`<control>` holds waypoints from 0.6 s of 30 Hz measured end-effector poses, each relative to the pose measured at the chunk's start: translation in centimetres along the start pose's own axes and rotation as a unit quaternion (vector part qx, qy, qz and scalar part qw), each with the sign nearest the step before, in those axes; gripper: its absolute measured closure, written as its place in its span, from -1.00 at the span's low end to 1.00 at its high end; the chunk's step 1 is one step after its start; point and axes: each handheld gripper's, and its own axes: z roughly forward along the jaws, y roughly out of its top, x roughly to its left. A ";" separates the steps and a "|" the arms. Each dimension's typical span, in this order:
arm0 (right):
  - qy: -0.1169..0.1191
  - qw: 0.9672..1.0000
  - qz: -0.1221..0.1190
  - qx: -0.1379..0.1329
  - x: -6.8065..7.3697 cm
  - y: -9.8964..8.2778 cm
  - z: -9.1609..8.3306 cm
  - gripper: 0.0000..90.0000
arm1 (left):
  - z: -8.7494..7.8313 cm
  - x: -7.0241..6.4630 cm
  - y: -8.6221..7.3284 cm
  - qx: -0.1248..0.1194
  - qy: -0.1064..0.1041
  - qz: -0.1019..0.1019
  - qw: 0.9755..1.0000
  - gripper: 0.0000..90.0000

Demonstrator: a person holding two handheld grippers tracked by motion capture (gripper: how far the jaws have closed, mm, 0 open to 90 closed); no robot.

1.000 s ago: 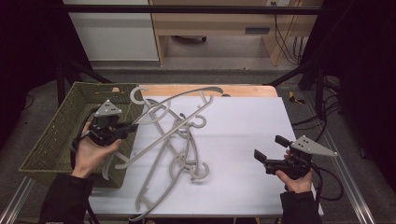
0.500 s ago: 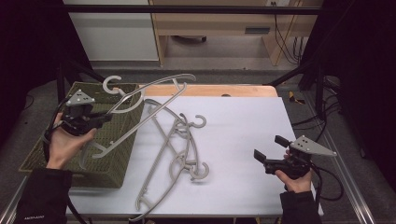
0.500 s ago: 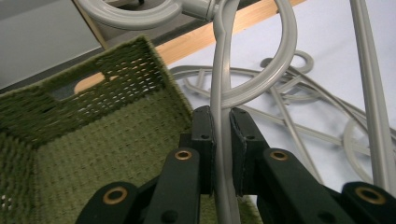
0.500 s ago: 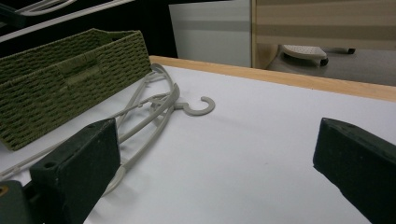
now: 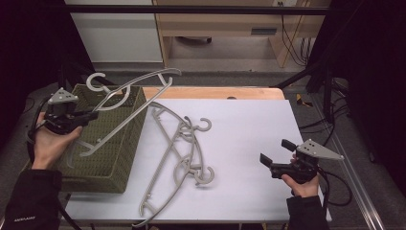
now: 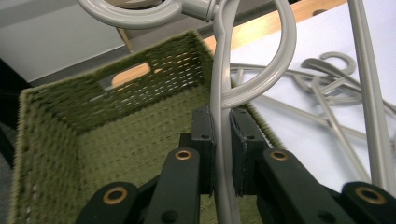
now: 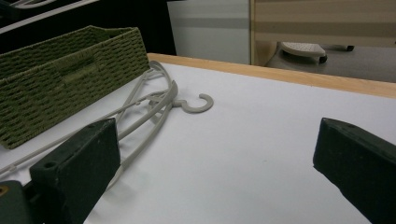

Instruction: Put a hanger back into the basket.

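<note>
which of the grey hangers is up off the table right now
The hanger clamped in the left gripper, raised over the green basket. The other hangers lie flat on the white table, untouched.

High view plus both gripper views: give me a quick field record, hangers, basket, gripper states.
held hanger: grey hanger, clamped by the left gripper, lifted over the basket
left gripper: shut on the hanger's thin bar, pads on both sides
basket: green woven basket, at the table's left edge
hangers on table: two grey hangers lying overlapped on the white table top, right of the basket
right gripper: right gripper open, nothing between the jaws, over the table's right part
</note>
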 end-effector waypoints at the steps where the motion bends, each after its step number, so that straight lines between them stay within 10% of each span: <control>1: 0.000 1.000 0.000 0.001 0.0 0.0 0.0 -0.98 | -0.1 0.4 -0.1 0.000 0.002 -0.001 1.000 0.81; 18: -0.005 1.000 0.001 0.003 -0.1 0.0 0.1 -0.98 | -1.7 6.1 -3.7 -0.002 0.031 -0.012 0.999 0.81</control>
